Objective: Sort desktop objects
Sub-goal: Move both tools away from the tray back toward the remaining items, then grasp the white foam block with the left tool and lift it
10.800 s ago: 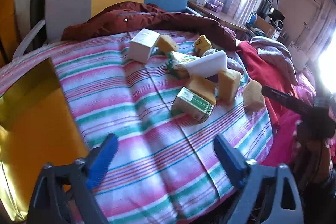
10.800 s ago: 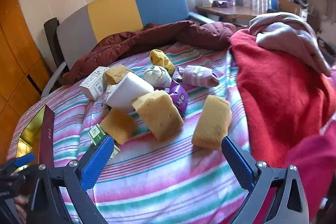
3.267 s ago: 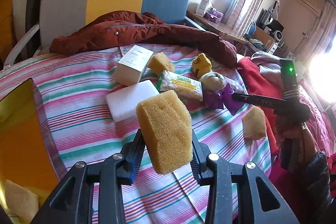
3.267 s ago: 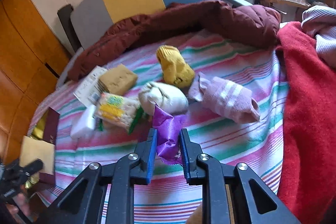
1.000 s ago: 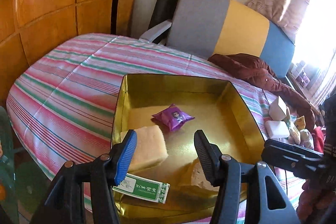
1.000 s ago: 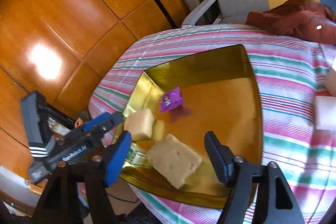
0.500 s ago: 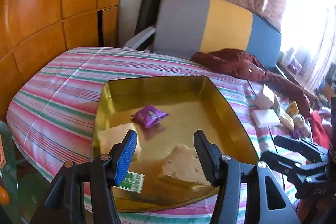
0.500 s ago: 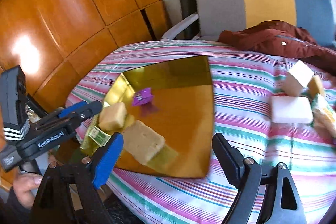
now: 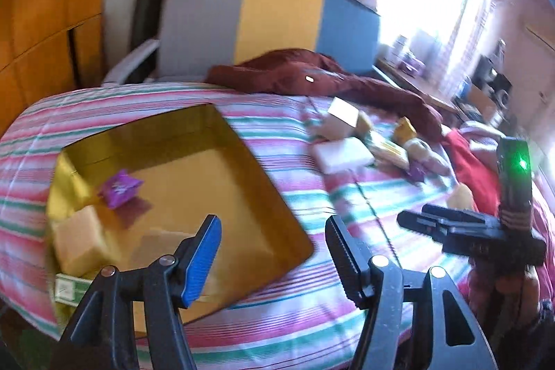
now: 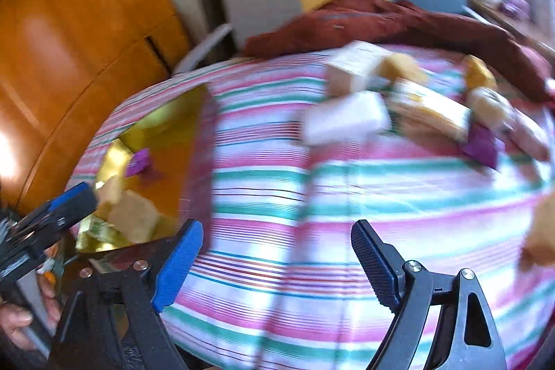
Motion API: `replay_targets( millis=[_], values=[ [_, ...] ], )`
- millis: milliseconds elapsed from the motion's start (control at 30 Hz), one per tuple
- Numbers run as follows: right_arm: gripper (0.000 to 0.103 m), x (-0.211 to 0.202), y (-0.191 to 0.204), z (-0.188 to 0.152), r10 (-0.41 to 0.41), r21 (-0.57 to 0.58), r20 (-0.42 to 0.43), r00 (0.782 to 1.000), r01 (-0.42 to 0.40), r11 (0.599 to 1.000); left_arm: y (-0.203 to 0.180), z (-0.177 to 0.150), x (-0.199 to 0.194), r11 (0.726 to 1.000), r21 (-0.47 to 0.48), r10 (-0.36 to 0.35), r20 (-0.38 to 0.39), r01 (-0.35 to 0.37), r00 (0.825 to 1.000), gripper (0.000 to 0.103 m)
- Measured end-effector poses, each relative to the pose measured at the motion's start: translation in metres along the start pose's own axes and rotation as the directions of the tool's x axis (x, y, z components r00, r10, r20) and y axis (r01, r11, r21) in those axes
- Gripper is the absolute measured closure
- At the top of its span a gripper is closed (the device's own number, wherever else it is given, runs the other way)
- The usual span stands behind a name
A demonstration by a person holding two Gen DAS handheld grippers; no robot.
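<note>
A gold tray point(image 9: 263, 182) on the striped cloth holds a purple packet point(image 9: 119, 188), two yellow sponges point(image 9: 78, 240) and a green-and-white box point(image 9: 69, 288). My left gripper point(image 9: 272, 252) is open and empty over the tray's near right corner. My right gripper point(image 10: 274, 260) is open and empty over bare cloth right of the tray point(image 10: 163, 123). Loose objects lie further right: a white block point(image 10: 343, 120), a carton point(image 10: 350, 71), a yellow-green pack point(image 10: 430, 113), a purple packet point(image 10: 482, 144) and sponges. The right gripper body also shows in the left wrist view point(image 9: 464, 231).
A dark red jacket point(image 9: 312, 78) lies along the back of the bed in front of a grey, yellow and blue chair back point(image 9: 270, 23). Red cloth point(image 9: 468, 162) is heaped at the right. Wood panels point(image 10: 69, 40) stand at the left. Both views are motion-blurred.
Both grippers have swung right, away from the tray and toward the loose objects. Both stay open and empty. The tray's contents have not moved.
</note>
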State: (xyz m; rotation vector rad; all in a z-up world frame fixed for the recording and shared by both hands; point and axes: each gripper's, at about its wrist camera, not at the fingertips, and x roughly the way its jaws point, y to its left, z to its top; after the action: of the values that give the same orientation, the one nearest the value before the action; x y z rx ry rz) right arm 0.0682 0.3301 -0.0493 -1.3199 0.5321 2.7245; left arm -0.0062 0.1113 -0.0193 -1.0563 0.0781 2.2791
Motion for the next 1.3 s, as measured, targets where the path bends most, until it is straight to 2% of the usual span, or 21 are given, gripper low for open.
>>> replay_targets(
  millis=[167,300,367,467,600,800,1000,1100,1167,1300],
  values=[
    [0.015,-0.031,-0.060,0.000,-0.111,0.104,0.028,0.993,0.107,0.989,-0.027,0.003,0.013,0.997,0.036,-0.064,-0.049,0.066,0.997,0.039],
    [0.011,-0.060,-0.108,0.006,-0.199,0.216,0.060,0.978,0.182,0.959,-0.052,0.006,0.022,0.990,0.074,-0.119,-0.071,0.124,0.990,0.038],
    [0.011,-0.071,-0.133,0.009,-0.224,0.291,0.074,0.972,0.193,0.937,-0.063,0.008,0.028,0.986,0.098,-0.129,-0.086,0.137,0.988,0.037],
    [0.011,-0.080,-0.154,0.014,-0.215,0.346,0.090,0.972,0.172,0.922,-0.076,0.011,0.037,0.983,0.138,-0.103,-0.109,0.118,0.989,0.037],
    [0.011,-0.073,-0.168,0.028,-0.190,0.379,0.107,0.976,0.136,0.915,-0.084,0.014,0.052,0.980,0.140,-0.116,-0.154,0.138,0.981,0.037],
    [0.011,-0.039,-0.175,0.069,-0.173,0.332,0.102,0.980,0.130,0.934,-0.099,0.012,0.068,0.973,0.185,-0.103,-0.193,0.140,0.976,0.037],
    [0.011,0.000,-0.189,0.105,-0.189,0.296,0.113,0.975,0.148,0.943,-0.100,0.017,0.091,0.978,0.164,-0.088,-0.245,0.130,0.966,0.036],
    [0.011,0.014,-0.197,0.105,-0.180,0.298,0.115,0.977,0.139,0.944,-0.099,0.025,0.106,0.982,0.148,-0.071,-0.266,0.114,0.961,0.035],
    [0.011,0.022,-0.205,0.101,-0.160,0.331,0.097,0.982,0.119,0.936,-0.099,0.032,0.116,0.983,0.142,-0.067,-0.285,0.112,0.956,0.031],
    [0.011,0.024,-0.209,0.103,-0.143,0.348,0.095,0.985,0.102,0.932,-0.103,0.050,0.141,0.982,0.152,-0.058,-0.311,0.110,0.949,0.029]
  ],
)
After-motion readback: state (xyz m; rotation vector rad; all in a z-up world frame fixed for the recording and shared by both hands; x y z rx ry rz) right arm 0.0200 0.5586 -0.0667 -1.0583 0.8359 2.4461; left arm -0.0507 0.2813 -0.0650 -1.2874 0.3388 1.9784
